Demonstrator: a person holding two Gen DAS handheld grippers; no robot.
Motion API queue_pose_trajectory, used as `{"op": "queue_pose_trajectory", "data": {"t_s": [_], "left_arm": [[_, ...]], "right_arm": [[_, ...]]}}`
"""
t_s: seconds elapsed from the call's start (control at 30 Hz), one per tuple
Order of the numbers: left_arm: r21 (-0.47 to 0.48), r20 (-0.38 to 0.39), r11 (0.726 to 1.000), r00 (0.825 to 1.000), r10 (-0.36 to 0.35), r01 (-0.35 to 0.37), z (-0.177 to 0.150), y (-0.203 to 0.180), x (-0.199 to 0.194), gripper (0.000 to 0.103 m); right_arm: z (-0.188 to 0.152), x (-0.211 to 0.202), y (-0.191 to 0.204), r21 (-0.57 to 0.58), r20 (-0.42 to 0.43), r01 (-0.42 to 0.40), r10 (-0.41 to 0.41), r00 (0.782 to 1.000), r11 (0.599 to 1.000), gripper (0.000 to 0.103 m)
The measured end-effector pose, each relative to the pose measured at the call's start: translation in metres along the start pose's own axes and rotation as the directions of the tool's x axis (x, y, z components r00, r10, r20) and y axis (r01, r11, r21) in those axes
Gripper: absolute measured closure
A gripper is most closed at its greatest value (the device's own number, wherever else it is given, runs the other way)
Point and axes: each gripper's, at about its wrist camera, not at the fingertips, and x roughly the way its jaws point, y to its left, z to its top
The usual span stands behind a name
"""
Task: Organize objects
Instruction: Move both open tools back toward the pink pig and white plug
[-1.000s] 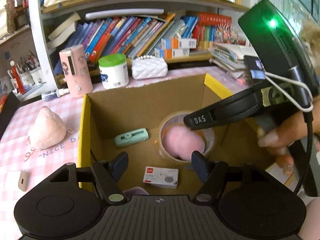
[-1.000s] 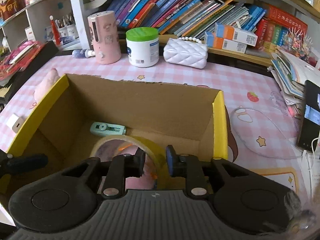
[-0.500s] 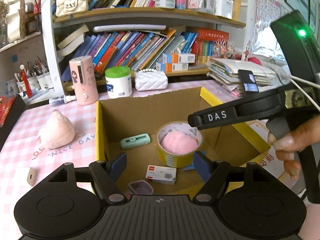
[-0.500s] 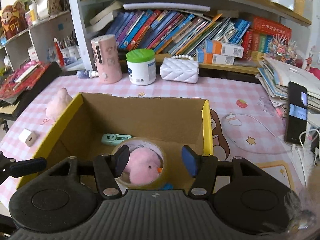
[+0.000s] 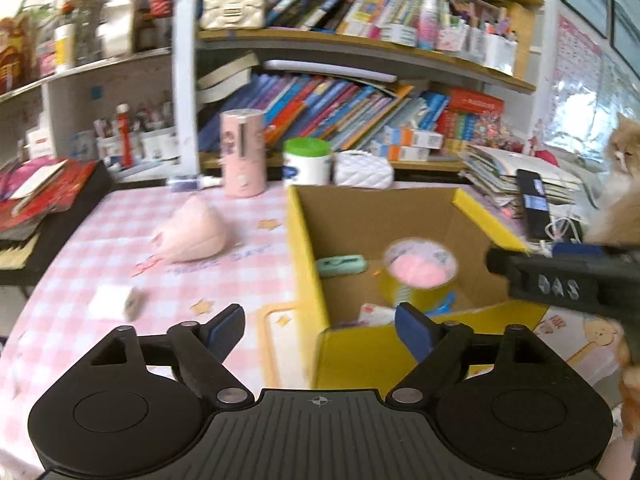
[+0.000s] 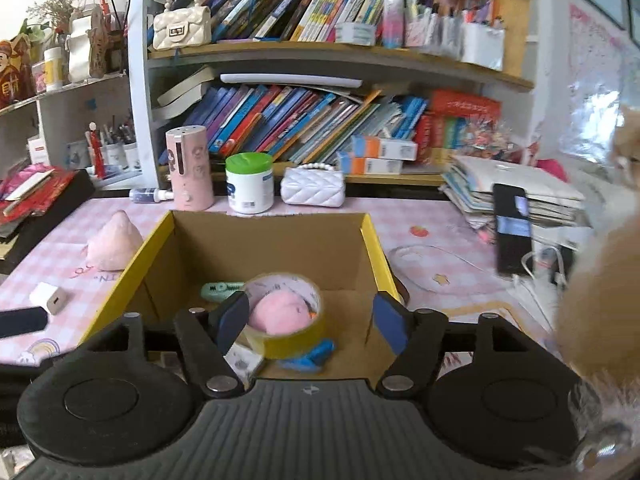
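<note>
the right gripper [image 6: 308,320] stands spread and empty, its jaws just opened, above the cardboard box [image 6: 260,240] where the pink plush [image 6: 276,316] sits inside the tape roll [image 6: 294,338]. the left gripper [image 5: 320,328] is spread and empty too — this drop looks done. next likely calls for reaching the pink pouch [image 5: 192,236] or white charger [image 5: 114,302] on the table. box's near corner is hidden; left view is blurred.

Left tongs [image 5: 319,326]: jaws just been opening, now wide apart, nothing between the blue pads [image 5: 414,334], angled downward. Right tongs [image 6: 309,317]: jaws also just been opening, spread wide, pads [image 6: 390,326] clear of everything, tilted down. Right tongs' black body shows at the left view's right edge, fingertips of a hand [image 5: 630,376] below it.
</note>
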Motion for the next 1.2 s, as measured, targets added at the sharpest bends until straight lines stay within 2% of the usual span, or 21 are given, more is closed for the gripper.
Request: {"op": "queue_pose_trajectory", "data": {"t_s": [0.27,0.47,0.87,1.2], "left_arm": [[-0.036,-0.08,0.998,0.996,0.039,-0.042,-0.034,0.041,-0.025,0.017],[-0.041,-0.146,0.997,0.987,0.063,-0.07,-0.054,0.068,-0.038,0.017],[-0.069,-0.138,0.988,0.982,0.127,-0.138,-0.07,0.123,-0.077,0.016],[-0.082,-0.119,0.983,0.981,0.155,-0.165,-0.077,0.154,-0.098,0.016]], "right_arm": [[-0.043,-0.029,0.039,0.003,-0.074,0.019,-0.019,0.997,1.0,0.027],[-0.066,-0.043,0.076,-0.003,-0.129,-0.012,0.011,0.992,1.0,0.022],[-0.082,-0.062,0.148,-0.052,-0.152,-0.101,0.092,0.984,0.994,0.018],[-0.085,-0.074,0.188,-0.068,-0.143,-0.138,0.127,0.982,0.988,0.017]]}}
